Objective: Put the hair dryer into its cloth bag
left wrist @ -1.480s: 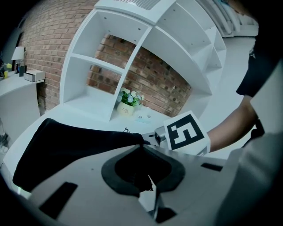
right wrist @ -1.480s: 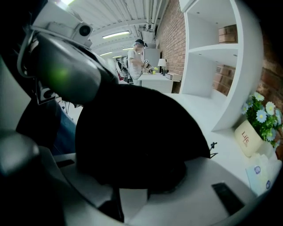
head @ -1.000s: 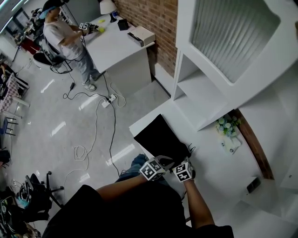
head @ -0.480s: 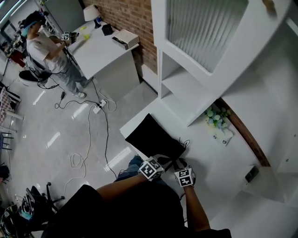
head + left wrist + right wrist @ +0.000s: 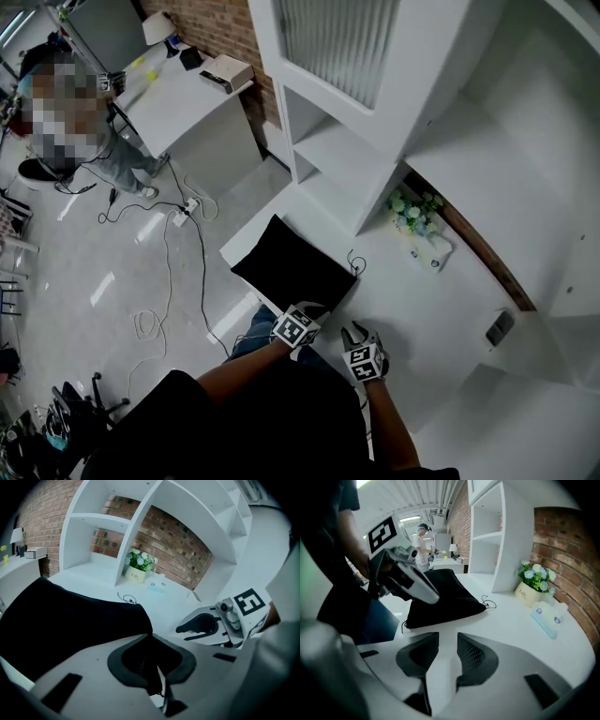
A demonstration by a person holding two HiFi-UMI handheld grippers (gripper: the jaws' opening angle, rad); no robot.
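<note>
White counter [image 5: 422,309] under black cloth bag [image 5: 292,267], which lies flat. Left gripper [image 5: 151,637] at bag's near corner, jaws pressed together on the cloth. Right gripper [image 5: 447,644] just right of bag, jaws spread, nothing between. Small flower pot [image 5: 410,212] beyond bag.

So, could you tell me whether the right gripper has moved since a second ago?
Yes. In the head view the right gripper has drawn back from the near corner of the cloth bag, down the picture, leaving bare table between them.

Black cloth bag [image 5: 291,264] lying on white counter [image 5: 422,319] near edge (slight bulge); thin drawstring [image 5: 354,262] looped at far corner.
</note>
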